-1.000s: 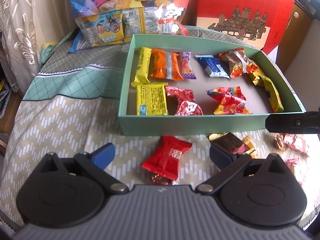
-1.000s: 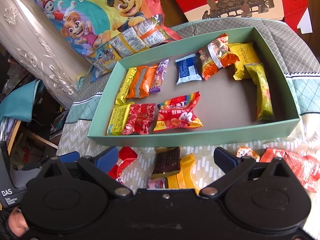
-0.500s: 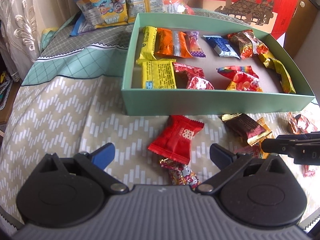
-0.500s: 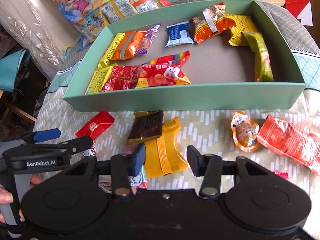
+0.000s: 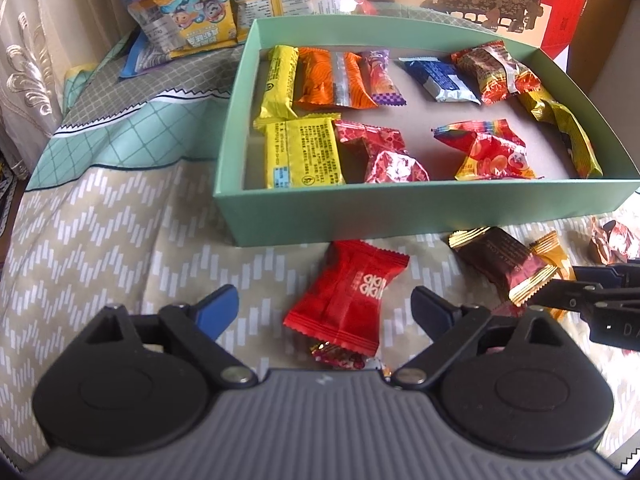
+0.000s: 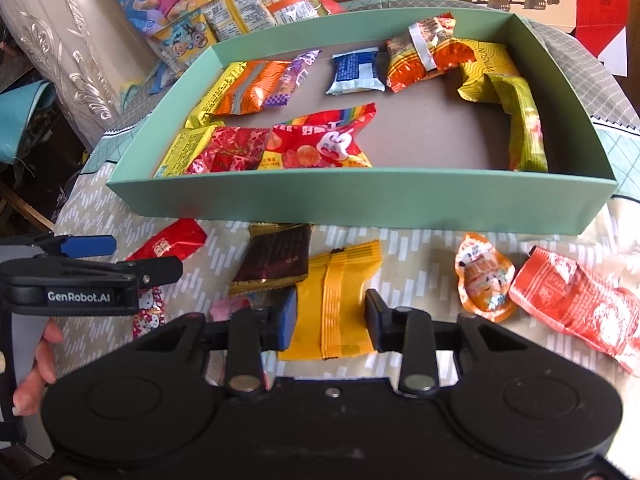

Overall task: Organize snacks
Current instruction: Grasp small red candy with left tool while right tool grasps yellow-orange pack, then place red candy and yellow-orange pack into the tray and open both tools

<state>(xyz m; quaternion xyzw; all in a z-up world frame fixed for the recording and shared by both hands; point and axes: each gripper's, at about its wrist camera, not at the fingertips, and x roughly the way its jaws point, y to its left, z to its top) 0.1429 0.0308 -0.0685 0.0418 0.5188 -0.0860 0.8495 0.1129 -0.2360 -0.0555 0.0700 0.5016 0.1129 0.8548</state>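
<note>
Yellow foil fills the gap between the right gripper (image 6: 331, 322) fingers: a yellow snack packet (image 6: 338, 300) lies flat on the patterned tabletop (image 5: 100, 248), its long axis running away from the camera toward the green box (image 6: 360, 204). The fingers stand narrowed at the packet's two long edges; whether they already pinch it cannot be told. A dark brown packet (image 6: 276, 258) overlaps its left corner, just beside the left finger. The left gripper (image 5: 324, 308) hovers spread wide and empty, with a red candy packet (image 5: 348, 294) lying between its fingers and angled toward the box. The right hand looks nearer its pick, and the box sits directly ahead.
</note>
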